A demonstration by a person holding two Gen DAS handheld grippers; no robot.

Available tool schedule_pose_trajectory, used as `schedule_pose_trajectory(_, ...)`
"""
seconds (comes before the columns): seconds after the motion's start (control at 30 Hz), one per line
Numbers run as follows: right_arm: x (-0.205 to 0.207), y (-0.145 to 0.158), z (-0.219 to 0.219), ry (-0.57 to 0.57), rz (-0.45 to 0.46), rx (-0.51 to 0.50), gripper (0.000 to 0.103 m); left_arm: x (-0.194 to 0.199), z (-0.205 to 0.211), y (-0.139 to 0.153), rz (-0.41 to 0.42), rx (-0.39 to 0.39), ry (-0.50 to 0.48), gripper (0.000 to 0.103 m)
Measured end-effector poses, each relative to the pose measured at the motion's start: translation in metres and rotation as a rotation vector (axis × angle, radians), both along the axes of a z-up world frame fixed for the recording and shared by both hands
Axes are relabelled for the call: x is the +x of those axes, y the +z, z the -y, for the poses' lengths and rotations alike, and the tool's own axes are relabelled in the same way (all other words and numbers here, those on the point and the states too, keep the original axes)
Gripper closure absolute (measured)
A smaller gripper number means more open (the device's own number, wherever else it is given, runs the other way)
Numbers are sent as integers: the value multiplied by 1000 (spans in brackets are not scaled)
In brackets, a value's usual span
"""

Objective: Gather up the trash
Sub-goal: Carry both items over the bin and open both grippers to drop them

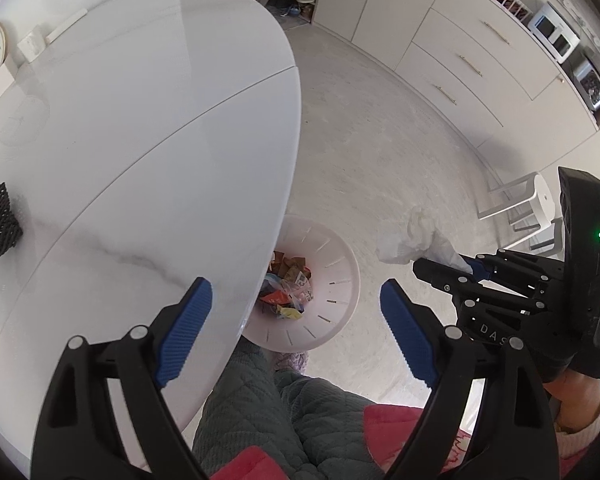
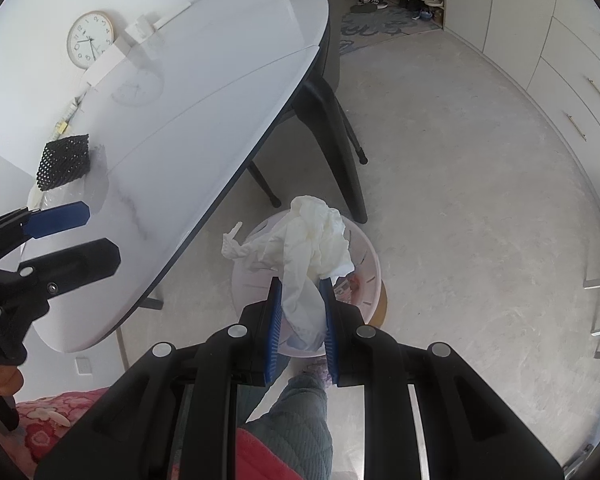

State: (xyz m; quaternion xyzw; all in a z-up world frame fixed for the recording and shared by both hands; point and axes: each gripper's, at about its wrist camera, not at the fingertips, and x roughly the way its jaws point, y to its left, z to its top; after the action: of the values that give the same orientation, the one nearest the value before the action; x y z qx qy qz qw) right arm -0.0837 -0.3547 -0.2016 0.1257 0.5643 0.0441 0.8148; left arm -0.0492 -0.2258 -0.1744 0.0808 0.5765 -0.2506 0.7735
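My right gripper [image 2: 300, 284] is shut on a crumpled white tissue [image 2: 316, 236] and holds it in the air above a white trash bin [image 2: 370, 276] on the floor. In the left wrist view the right gripper [image 1: 446, 266] and the tissue [image 1: 420, 236] are to the right of the bin [image 1: 340, 280], which holds several coloured wrappers [image 1: 286, 284]. My left gripper [image 1: 296, 300] is open and empty over the table edge and the bin. It also shows at the left of the right wrist view [image 2: 88, 236].
A white marble table [image 1: 140, 140] fills the left, with a black mesh holder [image 2: 64, 160], a clock [image 2: 90, 40] and small boxes on it. A dark chair [image 2: 328, 120] stands beside the bin. Cabinets [image 1: 480, 60] line the right wall. The person's legs are below.
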Motion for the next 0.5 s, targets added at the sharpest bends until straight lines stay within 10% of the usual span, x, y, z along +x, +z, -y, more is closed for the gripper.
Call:
schedule_pose_trajectory(0.3, 5, -7, -13, 30, -22, -8, 82, 3, -18, 2, -3, -9, 47, 21)
schedule_pose_trajectory(0.43, 8, -13, -20, 35, -45, -50, 30, 2, -24, 2, -5, -12, 65, 21)
schedule_pose_trajectory(0.5, 9, -15, -24, 42, -48, -72, 27, 1, -27, 3, -2, -12, 71, 21)
